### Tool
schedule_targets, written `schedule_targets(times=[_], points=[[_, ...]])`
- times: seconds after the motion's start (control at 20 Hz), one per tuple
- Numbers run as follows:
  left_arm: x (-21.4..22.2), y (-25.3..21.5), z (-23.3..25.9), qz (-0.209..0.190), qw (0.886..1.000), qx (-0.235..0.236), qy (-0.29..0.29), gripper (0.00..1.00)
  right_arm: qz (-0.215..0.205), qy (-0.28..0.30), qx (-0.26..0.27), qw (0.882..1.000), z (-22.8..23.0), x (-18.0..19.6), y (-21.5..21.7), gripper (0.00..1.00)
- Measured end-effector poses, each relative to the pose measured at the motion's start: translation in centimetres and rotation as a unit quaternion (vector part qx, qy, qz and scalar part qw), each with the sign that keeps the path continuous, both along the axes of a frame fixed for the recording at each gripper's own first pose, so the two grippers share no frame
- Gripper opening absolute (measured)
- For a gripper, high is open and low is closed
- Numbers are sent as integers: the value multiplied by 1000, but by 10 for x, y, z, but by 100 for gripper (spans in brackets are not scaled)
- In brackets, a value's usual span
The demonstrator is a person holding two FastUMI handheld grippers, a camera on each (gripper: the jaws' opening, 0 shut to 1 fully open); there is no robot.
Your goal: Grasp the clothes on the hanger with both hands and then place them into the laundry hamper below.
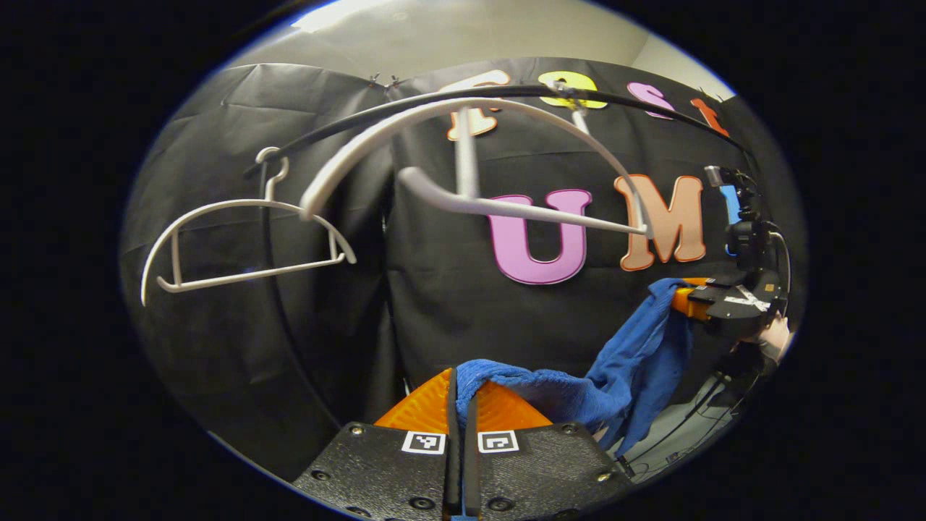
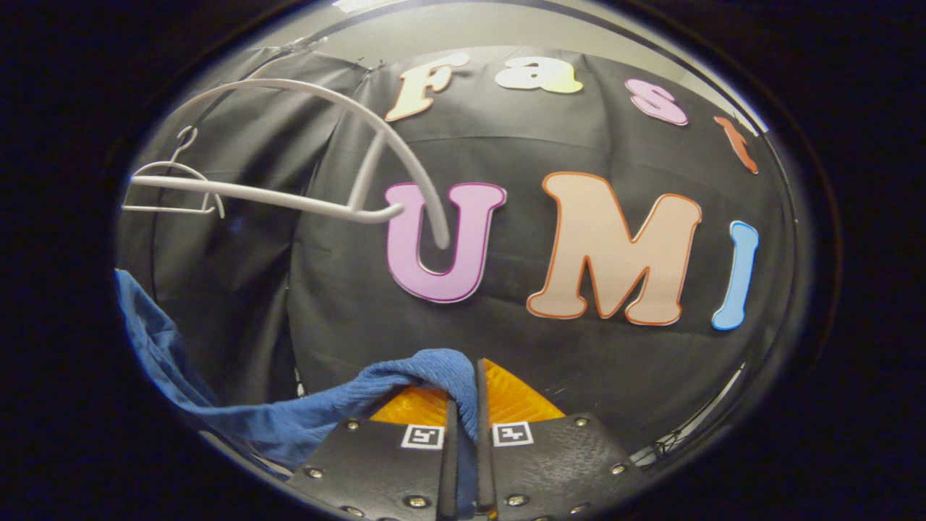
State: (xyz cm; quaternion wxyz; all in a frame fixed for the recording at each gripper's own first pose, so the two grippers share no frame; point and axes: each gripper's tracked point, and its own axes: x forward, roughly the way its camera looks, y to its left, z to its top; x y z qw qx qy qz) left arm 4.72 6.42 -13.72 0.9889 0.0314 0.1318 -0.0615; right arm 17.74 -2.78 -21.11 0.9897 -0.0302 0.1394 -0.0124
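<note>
Below the near hanger [image 1: 506, 206] I see the blue cloth [image 1: 615, 376] stretched between my two claws; it has come off the hanger and hangs in the air under it. From the left gripper view, my left claw [image 1: 461, 394] is pinched tight on one end of the cloth, with the blue edge poking up between its two fingers; the cloth runs off to the right and up to my right claw [image 1: 687, 298], lower than the hanger's right tip, and a hand [image 1: 774, 339] holds that claw. From the right gripper view, my right claw [image 2: 464, 394] is pinched tight on the other end of the cloth [image 2: 304, 420]; the cloth sags away to the left, under the near hanger [image 2: 304, 199], then climbs up the left edge. A second white hanger [image 1: 246, 246] hangs bare on the black rail [image 1: 405, 108], to the left of the near hanger and apart from it.
</note>
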Motion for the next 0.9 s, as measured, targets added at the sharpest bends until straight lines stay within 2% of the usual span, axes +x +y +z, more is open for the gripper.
schedule_targets(times=[0.25,0.4,0.45,0.5,0.6,0.7,0.9], points=[[14,-57,4,-55,998,-16,-6,2,59,5,10,998,1,-17,49,10],[21,-76,4,-72,997,-29,-8,2,77,12,25,997,-2,-26,66,10],[23,-80,2,-74,997,-36,-7,2,80,16,31,996,-6,-29,69,6],[25,-83,-2,-74,996,-45,-3,2,82,22,33,996,-10,-31,72,10],[26,-86,-15,-72,995,-63,14,5,86,39,35,995,-26,-38,74,10],[27,-91,-36,-72,994,-69,34,2,88,62,40,993,-48,-44,78,10],[21,-105,-98,-85,991,-52,90,2,92,116,37,988,-97,-66,82,10]])
